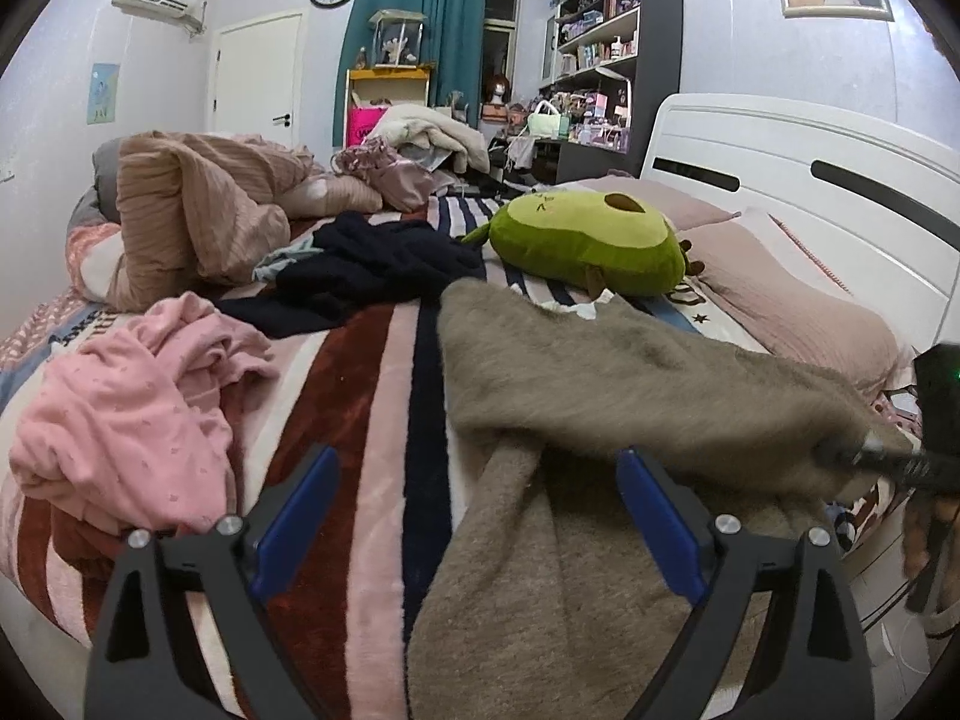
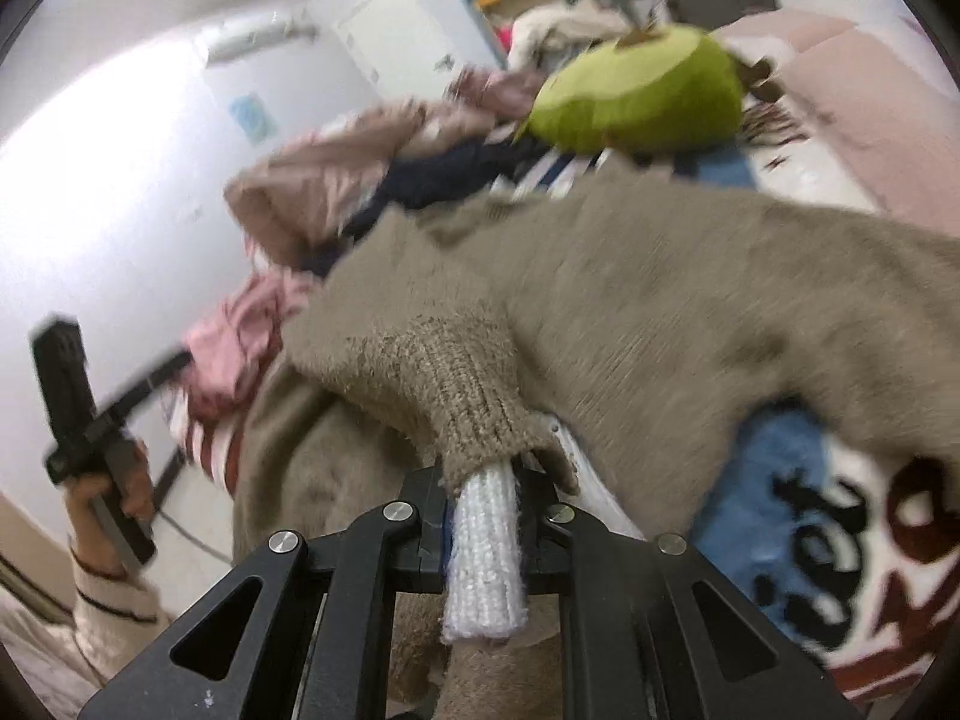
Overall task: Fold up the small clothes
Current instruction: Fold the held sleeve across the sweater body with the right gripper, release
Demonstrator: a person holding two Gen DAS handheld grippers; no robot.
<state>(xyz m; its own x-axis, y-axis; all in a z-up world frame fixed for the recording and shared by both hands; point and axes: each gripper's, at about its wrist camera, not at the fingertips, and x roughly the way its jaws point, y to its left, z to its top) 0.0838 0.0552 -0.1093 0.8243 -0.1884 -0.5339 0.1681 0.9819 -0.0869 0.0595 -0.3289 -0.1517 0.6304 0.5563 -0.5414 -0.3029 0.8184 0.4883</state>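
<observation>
Loosely draped, the fuzzy taupe sweater (image 1: 600,372) hangs pinched in the right gripper (image 2: 486,516), left gripper (image 1: 474,480) spread.

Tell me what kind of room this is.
A lived-in bedroom, most likely: a bed with a white headboard, an avocado plush toy lying on the striped blanket, and cluttered shelves beside a curtained window.
</observation>
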